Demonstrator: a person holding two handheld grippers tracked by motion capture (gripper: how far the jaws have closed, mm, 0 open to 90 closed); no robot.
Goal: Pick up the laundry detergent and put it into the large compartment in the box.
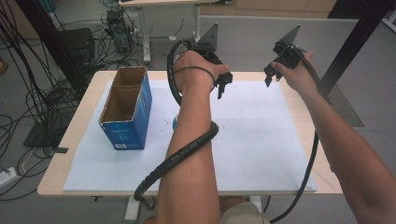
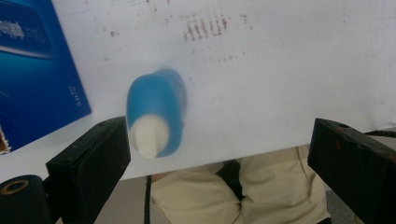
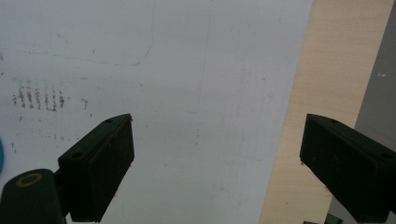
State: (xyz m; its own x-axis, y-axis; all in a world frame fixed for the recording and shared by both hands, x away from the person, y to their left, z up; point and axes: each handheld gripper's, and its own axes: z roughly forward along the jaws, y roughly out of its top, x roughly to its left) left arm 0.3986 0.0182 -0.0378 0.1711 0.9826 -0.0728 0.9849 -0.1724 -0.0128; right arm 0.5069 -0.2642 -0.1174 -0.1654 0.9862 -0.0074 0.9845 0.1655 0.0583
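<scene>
High view: both forearms reach in from the bottom over a pale wooden bench (image 1: 84,93) covered by a large white sheet (image 1: 261,140). The left tongs (image 1: 223,84) hang above the far middle of the sheet, and the right tongs (image 1: 272,72) hang near its far right corner, the two well apart. A small blue plastic bottle with a white cap (image 1: 175,123) lies on the sheet, mostly hidden behind the left forearm, just a sliver of blue peeking out beside the arm. To its left stands an open blue cardboard box with a brown inside (image 1: 126,109), split into two compartments, near the sheet's far left corner. In the left gripper view the left tongs (image 2: 219,163) are spread wide with nothing between them; the bottle (image 2: 156,112) looks blurred, lying on its side on the sheet with its white cap pointing towards the camera, close to one jaw in the picture but not gripped, and the box (image 2: 32,70) sits beside it. In the right gripper view the right tongs (image 3: 217,168) are also spread wide and hold nothing, above the sheet's edge where the bench wood (image 3: 327,70) shows.
</scene>
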